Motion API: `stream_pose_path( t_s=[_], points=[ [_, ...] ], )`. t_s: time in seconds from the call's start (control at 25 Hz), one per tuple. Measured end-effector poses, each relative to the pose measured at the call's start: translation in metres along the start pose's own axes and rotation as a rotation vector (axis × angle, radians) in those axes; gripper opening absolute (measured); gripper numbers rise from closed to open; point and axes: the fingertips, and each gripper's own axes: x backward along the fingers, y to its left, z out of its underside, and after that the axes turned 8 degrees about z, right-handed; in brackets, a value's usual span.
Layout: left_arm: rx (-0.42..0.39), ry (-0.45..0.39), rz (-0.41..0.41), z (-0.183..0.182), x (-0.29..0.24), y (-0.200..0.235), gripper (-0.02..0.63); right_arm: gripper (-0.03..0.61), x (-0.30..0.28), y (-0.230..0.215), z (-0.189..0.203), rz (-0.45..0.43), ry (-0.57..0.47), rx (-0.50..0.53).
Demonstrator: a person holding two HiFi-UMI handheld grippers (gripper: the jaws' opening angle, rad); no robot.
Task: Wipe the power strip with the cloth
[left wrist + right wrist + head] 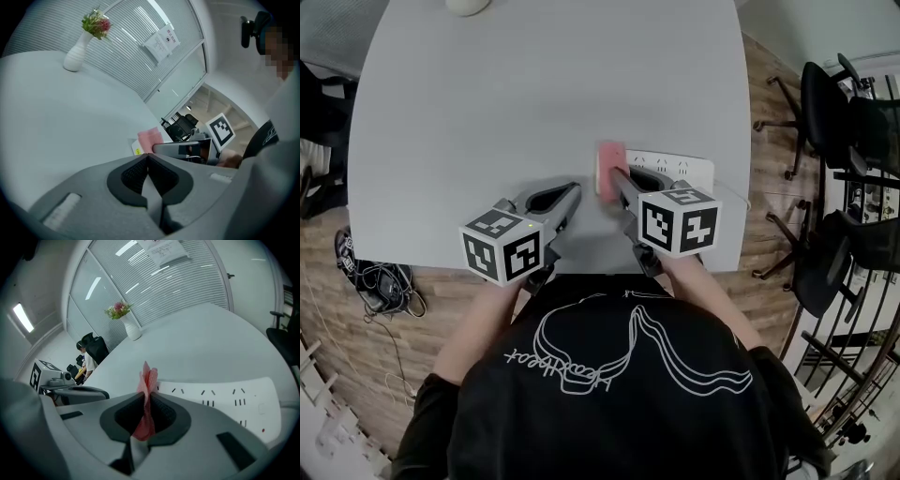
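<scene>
- Right gripper (146, 395): the fingers are clamped on a bunched pink cloth (149, 378), and a free fold of it stands up past the tips. Nothing else is held.
- Left gripper (148, 157): the fingers are pressed together with nothing between them. In the head view it sits low over the bare surface (534, 103), just left of the right gripper and apart from the power strip.
- Power strip (675, 168): white, lying flat near the front edge of the surface on the person's right, its long side running left to right. The socket slots face up in the right gripper view.
- Cloth position: in the head view the cloth is at the left end of the power strip, on it or just above it. No view confirms contact.
- Done so far (judgement): the cloth is in hand and has been brought to the power strip, so the grasp and approach are complete.
- Left to do (judgement): the row of sockets to the right of the cloth lies uncovered, so the passes along the length appear to remain. No dirt or wipe marks show how much has been cleaned.
- Risk (judgement): the power strip is unheld and may slide under the cloth; the empty left gripper is near enough to steady it.
- Background: a white vase (75, 52) with flowers stands at the far edge, and office chairs (830, 103) stand on the floor to the right.
</scene>
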Motion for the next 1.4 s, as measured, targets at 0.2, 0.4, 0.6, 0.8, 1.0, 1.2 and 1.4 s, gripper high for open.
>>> stream_pose_path(
  t_s=[0.2, 0.4, 0.6, 0.8, 1.0, 1.2, 1.4],
  points=[
    [-0.013, 0.004, -0.006, 0.001, 0.002, -0.002, 0.014, 0.04, 0.005, -0.004, 0.002, 0.006, -0.005, 0.016],
    [-0.025, 0.011, -0.004, 0.0, 0.004, -0.006, 0.014, 0.04, 0.01, -0.01, 0.004, 0.018, -0.008, 0.002],
    [-0.037, 0.026, -0.002, 0.004, 0.0, -0.01, 0.014, 0.04, 0.017, -0.023, 0.007, 0.041, -0.011, -0.002],
    [-0.046, 0.027, 0.004, 0.006, 0.0, -0.016, 0.014, 0.04, 0.022, -0.032, 0.008, 0.051, -0.011, -0.012],
    [-0.055, 0.031, 0.004, 0.005, 0.0, -0.02, 0.014, 0.041, 0.029, -0.042, 0.008, 0.072, -0.015, -0.001],
    [-0.06, 0.034, 0.0, 0.005, -0.001, -0.021, 0.014, 0.041, 0.036, -0.055, 0.01, 0.083, -0.024, -0.003],
    [-0.051, 0.026, -0.004, 0.003, -0.001, -0.016, 0.014, 0.041, 0.039, -0.063, 0.01, 0.106, -0.02, 0.006]
  ],
)
